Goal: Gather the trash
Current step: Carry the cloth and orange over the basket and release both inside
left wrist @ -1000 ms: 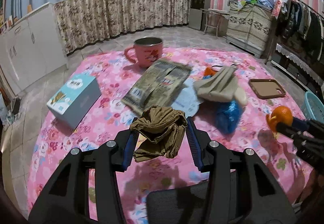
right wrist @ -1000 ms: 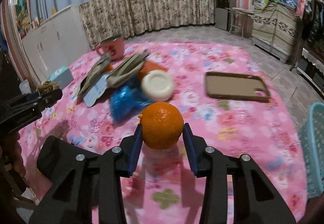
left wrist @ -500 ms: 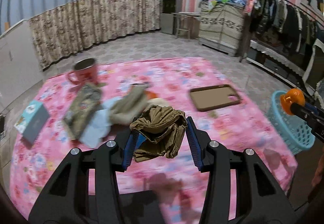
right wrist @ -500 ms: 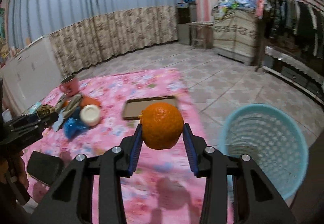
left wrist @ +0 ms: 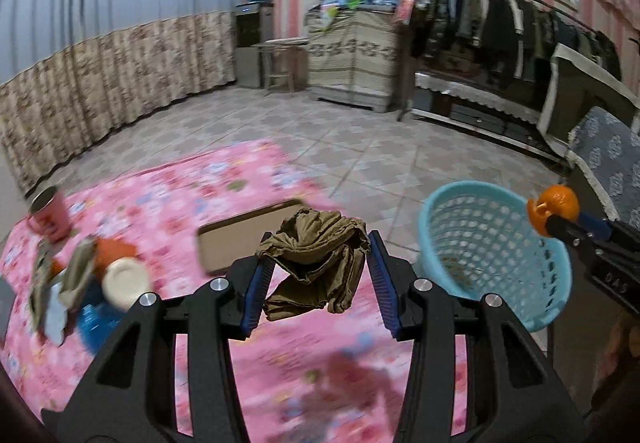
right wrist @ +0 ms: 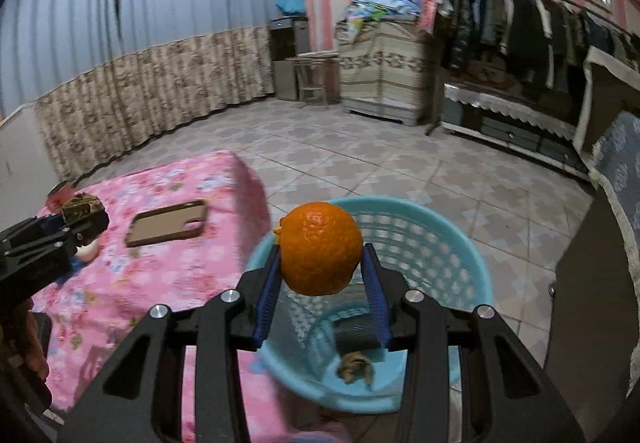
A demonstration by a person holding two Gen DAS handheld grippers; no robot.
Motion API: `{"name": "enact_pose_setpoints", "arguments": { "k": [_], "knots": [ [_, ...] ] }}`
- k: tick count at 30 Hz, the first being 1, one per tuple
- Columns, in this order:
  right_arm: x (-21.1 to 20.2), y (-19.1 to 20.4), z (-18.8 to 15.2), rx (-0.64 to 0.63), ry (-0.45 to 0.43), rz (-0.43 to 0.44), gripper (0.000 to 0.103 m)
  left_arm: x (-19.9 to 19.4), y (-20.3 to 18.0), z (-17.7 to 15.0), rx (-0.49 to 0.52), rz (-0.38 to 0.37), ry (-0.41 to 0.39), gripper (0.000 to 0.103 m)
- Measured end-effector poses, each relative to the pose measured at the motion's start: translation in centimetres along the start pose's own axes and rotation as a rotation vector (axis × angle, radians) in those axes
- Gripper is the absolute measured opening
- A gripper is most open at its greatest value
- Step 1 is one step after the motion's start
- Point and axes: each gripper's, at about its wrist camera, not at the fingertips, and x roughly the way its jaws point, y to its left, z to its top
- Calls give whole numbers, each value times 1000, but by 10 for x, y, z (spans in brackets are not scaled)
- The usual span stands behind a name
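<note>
Orange (right wrist: 319, 247) clamped in right claw (right wrist: 320, 275) above the blue basket (right wrist: 452, 243); left claw (left wrist: 316, 263) grips crumpled olive wrapper (left wrist: 316, 263) beside it.

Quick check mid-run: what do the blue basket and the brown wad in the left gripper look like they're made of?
Basket: apparently moulded plastic, pale blue with a slight sheen; walls are a regular grid of holes.
Brown wad, clamped in the left gripper: thin, limp, matte and creased, drooping below the pads; probably soft cloth or crumpled wrapper, can't say which.

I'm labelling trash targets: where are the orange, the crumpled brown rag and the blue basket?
orange (right wrist: 319, 247), right wrist view, middle of its peel.
crumpled brown rag (left wrist: 316, 263), left wrist view, centre of the bunched cloth.
blue basket (right wrist: 452, 243), right wrist view, inner far wall.
</note>
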Motion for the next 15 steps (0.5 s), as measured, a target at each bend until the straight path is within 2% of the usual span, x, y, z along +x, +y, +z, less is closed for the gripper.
{"name": "enact_pose_setpoints", "arguments": {
  "k": [3,9,15],
  "knots": [
    [7,-25,0,44,7,-27,40,10,-23,5,35,-31,-8,45],
    [19,-43,-4,75,17,-58,40,35,-71,10,73,-116,1,45],
    [29,-62,-8,94,26,-90,40,58,-104,7,105,-164,36,45]
  ]
}}
